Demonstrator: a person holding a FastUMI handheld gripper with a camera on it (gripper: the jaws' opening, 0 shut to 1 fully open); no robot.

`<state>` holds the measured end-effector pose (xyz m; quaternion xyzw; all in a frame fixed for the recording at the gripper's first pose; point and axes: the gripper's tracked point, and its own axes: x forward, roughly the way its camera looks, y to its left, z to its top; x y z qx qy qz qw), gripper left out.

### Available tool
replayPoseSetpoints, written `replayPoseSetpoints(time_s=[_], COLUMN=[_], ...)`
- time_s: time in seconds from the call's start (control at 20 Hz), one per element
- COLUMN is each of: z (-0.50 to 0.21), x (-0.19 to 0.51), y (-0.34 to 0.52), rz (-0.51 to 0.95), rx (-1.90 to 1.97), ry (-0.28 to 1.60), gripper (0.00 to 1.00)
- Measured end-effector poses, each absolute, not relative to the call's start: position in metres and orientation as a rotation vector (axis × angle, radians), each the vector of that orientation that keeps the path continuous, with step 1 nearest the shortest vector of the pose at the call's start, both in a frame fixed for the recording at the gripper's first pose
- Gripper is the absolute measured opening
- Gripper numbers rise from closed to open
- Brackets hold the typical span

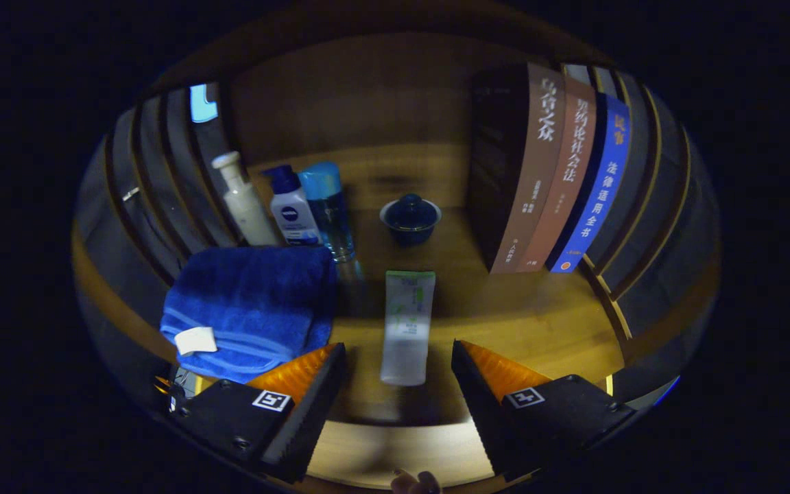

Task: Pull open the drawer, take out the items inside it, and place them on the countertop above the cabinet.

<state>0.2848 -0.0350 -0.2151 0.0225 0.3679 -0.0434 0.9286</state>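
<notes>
The gripper (398, 384) stands wide open with nothing held; its two fingers flank the near end of a white tube (407, 326) with green print, which lies flat on the wooden countertop (539, 322), its length running away from the fingers; neither finger touches it, and clear gaps show on both sides. The tube lies close to the countertop's near edge, roughly midway along it.

Beyond the tube, toward the back, sits a small dark lidded cup (410, 218), well apart from the tube. Toward the left side a folded blue towel (251, 309) lies near the front edge, just beside the left finger; behind it, at the back left, stand three bottles in a row: a cream pump bottle (244, 202), a white bottle with a dark blue cap (292, 206) and a clear blue bottle (326, 206). Toward the right side several books (549, 171) stand upright against the slatted wall. The drawer itself cannot be located from here.

Judgement: the step in hand appears to be the placing of an item on the countertop, the tube most likely just set down, though a fresh approach to it cannot be ruled out. The next move calls for backing the open fingers straight off without brushing the tube or the towel, then lowering to the drawer for any remaining item.
</notes>
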Motion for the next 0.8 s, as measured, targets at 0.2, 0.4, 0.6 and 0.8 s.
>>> replayPoseSetpoints(time_s=[0.2,0.4,0.6,0.8], z=[-0.173,-0.146,-0.132,-0.140], x=[0.235,0.168,0.112,0.067], y=[-0.014,0.000,0.005,0.007], rz=[-0.051,-0.016,-0.009,-0.005], rx=[0.041,0.037,0.028,0.027], ry=[0.603,0.490,0.372,0.297], gripper=[0.97,0.97,0.97,0.97])
